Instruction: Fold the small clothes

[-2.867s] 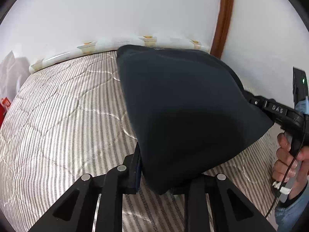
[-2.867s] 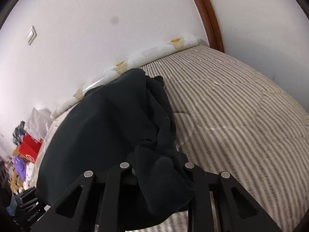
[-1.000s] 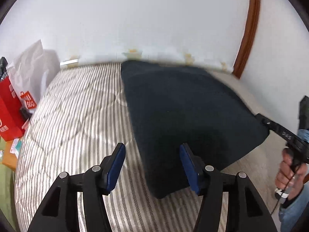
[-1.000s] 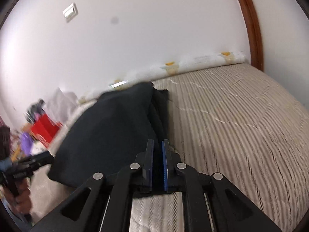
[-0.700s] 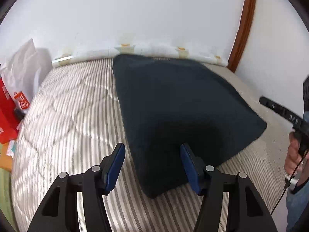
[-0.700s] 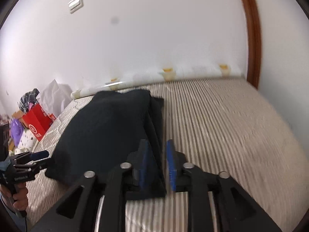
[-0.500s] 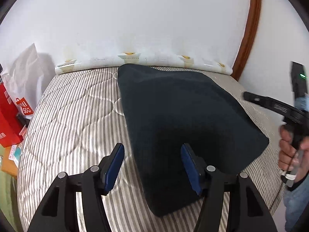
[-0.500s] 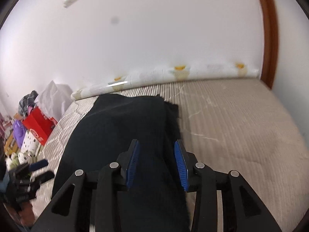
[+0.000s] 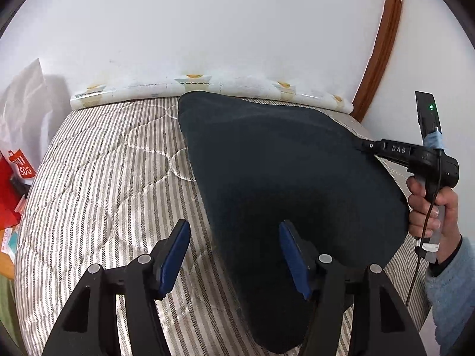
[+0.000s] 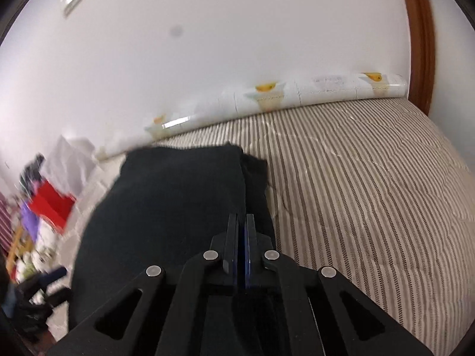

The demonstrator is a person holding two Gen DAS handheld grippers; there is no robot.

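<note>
A dark navy garment [image 9: 282,163] lies folded on the striped mattress [image 9: 104,178]. My left gripper [image 9: 234,255] is open above its near left edge. That edge runs between the blue pads [image 9: 175,255], and neither pad presses on it. In the right wrist view the same garment [image 10: 178,207] fills the middle, and my right gripper [image 10: 242,237] is shut above its layered right edge. I see no cloth between its pads. From the left wrist view the right gripper [image 9: 365,146], held by a hand [image 9: 430,207], touches the garment's right border.
A rolled patterned mat [image 9: 207,84] lies along the white wall at the mattress's far edge. A brown wooden frame [image 9: 380,53] stands at the right corner. A red bag [image 9: 12,184] and a white bag [image 9: 20,103] sit beside the bed on the left.
Earlier both grippers held the garment up; now it lies flat and released. In the last second the right gripper opened over the garment's right edge, then shut again. The left gripper stays open.
</note>
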